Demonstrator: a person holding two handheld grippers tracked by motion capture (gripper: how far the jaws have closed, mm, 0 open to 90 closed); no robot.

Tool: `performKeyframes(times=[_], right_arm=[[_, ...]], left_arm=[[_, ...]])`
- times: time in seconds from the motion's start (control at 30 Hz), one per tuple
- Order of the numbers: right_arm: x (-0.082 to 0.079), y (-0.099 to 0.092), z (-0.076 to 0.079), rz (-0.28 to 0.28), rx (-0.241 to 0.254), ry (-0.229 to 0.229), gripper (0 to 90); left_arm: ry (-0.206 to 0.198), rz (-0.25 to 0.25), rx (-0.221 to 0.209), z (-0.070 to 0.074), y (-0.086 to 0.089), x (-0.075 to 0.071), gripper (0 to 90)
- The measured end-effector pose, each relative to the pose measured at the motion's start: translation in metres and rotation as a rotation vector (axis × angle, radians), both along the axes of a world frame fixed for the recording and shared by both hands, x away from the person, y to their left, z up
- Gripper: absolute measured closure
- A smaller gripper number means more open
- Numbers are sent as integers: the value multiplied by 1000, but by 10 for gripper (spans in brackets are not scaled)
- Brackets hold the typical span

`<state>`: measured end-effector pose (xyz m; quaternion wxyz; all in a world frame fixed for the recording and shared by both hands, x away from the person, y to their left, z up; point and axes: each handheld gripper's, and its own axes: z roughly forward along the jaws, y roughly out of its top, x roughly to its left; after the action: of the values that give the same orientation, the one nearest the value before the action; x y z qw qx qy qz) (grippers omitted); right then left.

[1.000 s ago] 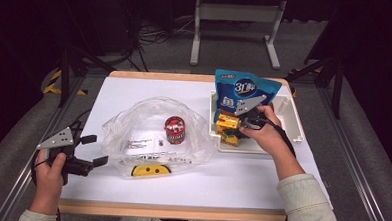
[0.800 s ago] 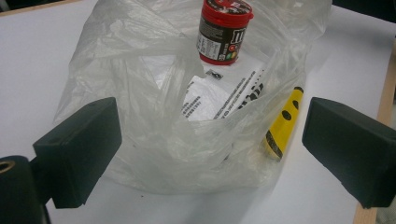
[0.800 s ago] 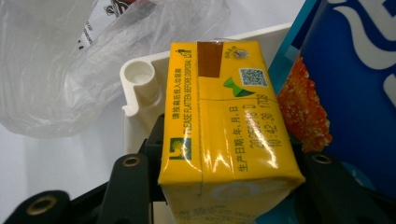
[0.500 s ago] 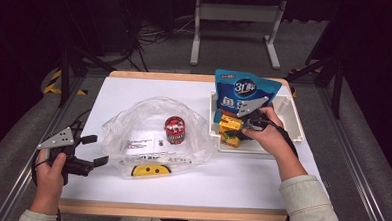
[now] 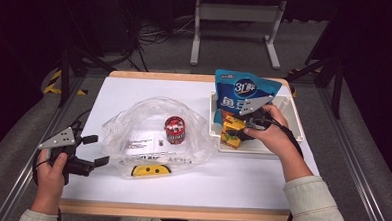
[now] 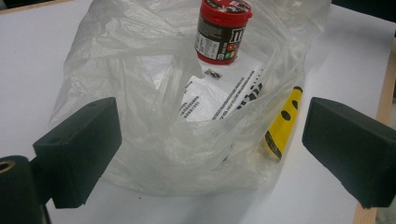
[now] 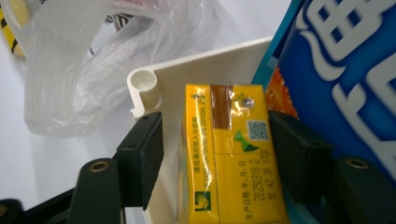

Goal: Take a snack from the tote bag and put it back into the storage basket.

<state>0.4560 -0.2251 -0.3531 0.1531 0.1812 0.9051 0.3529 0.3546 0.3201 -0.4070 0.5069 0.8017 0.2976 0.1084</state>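
Note:
A yellow drink carton (image 7: pixel 229 140) lies in the white bin (image 7: pixel 196 65), beside a blue snack bag (image 7: pixel 345 70). My right gripper (image 7: pixel 215 154) straddles the carton. Its jaws have just been opening: a gap shows on one side of the carton, and the other jaw rests against it. From above, the right gripper (image 5: pixel 235 130) reaches into the bin (image 5: pixel 289 107) at the carton (image 5: pixel 232 126). My left gripper (image 6: pixel 212 140) stands open in front of a clear plastic bag (image 6: pixel 140 70) that holds a red can (image 6: pixel 222 30).
The plastic bag (image 5: pixel 149 113) lies mid-table with the red can (image 5: pixel 174 129), a printed sheet and a yellow smiley strip (image 5: pixel 151 170) near the front edge. The blue snack bag (image 5: pixel 242 90) stands upright in the bin. My left gripper (image 5: pixel 96 150) is at the table's front left.
The right gripper's jaws look slightly wider around the yellow carton. Both hands stay where they were, and the bag and can have not moved.

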Motion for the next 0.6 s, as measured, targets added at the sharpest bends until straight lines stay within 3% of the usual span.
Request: performKeyframes(times=[0.33,0.43,0.6], right_arm=[[-14,3,21,29,32,-84,382],[-21,1,24,36,38,-94,486],[-30,-1,24,50,18,-71,709]], left_arm=[[1,0,-1,0,0,0,53],[1,1,-1,0,0,0,53],[4,2,-2,0,0,-1,53]])
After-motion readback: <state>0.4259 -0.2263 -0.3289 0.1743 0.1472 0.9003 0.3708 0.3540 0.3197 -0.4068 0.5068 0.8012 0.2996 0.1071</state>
